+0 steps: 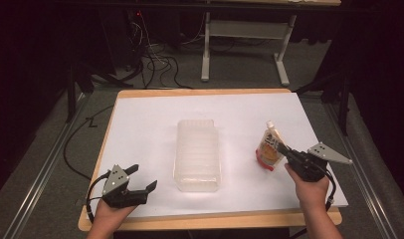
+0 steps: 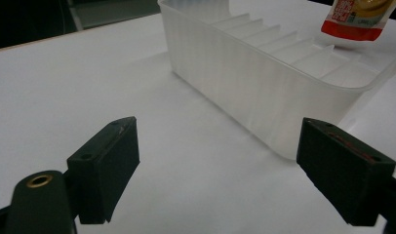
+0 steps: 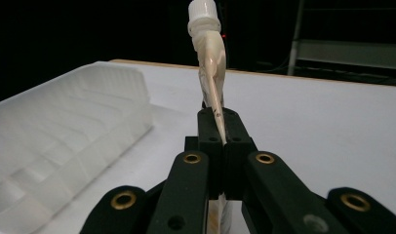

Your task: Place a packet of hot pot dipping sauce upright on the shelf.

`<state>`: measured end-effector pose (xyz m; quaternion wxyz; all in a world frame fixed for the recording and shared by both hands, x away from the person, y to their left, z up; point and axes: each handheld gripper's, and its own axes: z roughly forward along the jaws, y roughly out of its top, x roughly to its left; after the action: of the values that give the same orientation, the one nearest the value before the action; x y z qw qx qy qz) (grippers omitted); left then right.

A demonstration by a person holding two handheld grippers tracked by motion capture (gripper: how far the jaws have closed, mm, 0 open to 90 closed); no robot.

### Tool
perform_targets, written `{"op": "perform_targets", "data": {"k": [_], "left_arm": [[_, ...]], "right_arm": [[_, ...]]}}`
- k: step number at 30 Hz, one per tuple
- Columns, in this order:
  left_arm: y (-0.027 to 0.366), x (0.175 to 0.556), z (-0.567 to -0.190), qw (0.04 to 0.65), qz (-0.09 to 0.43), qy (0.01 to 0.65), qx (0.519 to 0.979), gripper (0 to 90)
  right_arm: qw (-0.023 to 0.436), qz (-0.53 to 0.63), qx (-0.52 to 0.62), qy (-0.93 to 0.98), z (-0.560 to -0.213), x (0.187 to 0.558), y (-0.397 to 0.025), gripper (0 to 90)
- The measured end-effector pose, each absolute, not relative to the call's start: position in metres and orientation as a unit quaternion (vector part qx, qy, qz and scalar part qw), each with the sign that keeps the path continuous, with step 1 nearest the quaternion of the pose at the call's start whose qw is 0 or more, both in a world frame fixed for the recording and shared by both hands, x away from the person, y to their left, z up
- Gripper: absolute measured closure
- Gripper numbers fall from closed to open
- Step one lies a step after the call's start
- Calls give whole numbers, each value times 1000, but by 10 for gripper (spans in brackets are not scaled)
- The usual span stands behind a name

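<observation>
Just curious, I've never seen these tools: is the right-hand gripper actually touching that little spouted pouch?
Touching. The right gripper view shows the right gripper with its jaws shut on the pouch, whose thin edge is pinched between them.

Wooden table (image 1: 200, 92), top covered by white sheet (image 1: 150, 124) leaving wood edge bare at front and left. Clear ribbed plastic container (image 1: 197, 154) rests on sheet near centre. Spouted pouch (image 1: 269, 148) right of container, apart from it; contact with sheet cannot tell.
</observation>
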<state>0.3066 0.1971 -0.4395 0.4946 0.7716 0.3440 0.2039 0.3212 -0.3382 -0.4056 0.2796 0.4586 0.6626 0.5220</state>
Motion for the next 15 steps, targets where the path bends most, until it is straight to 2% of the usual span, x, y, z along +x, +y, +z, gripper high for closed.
{"op": "perform_targets", "data": {"k": [5, 15], "left_arm": [[197, 307, -440, 494, 203, 343, 773, 164], [197, 307, -439, 495, 203, 344, 772, 164]], "right_arm": [[307, 497, 472, 660, -409, 315, -352, 900], [310, 483, 483, 661, -416, 312, -361, 886]]}}
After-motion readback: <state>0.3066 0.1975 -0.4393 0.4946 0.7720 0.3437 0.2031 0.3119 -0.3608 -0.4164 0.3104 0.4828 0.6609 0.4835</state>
